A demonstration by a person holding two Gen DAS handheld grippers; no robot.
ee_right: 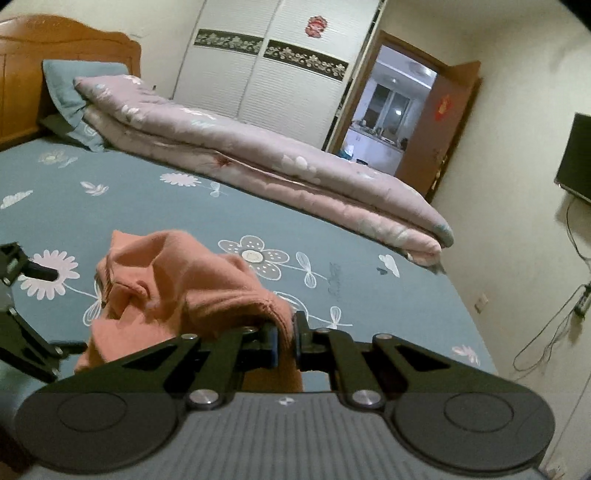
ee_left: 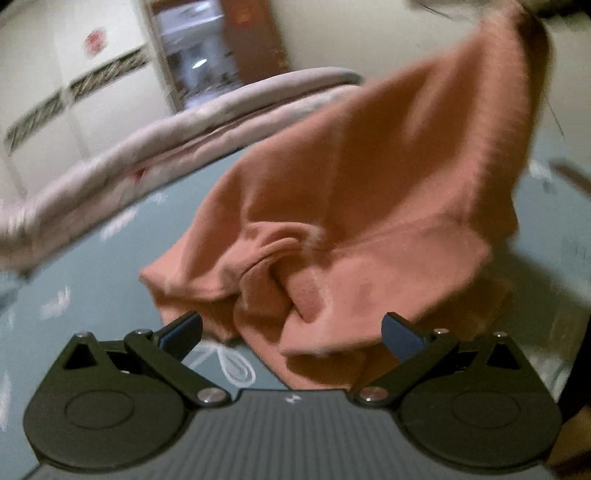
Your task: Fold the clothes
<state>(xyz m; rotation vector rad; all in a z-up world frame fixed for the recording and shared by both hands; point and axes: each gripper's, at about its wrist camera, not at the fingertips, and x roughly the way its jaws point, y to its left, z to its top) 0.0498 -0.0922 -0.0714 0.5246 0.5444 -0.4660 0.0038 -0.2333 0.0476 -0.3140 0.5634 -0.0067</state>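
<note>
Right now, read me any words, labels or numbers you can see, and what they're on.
No readable text.
Red emblem on the wardrobe: too blurred.
Red decoration on the door: too small.
Small white mark on the right gripper body: a logo, no letters.

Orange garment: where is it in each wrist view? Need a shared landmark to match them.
Left wrist view: the orange garment fills centre and upper right, one end lifted, bunched just ahead of the open left tongs.
Right wrist view: orange garment at lower left-centre, an edge clamped in the right tongs.
Shared landmark: the folded pink quilt on the blue floral sheet.
</note>
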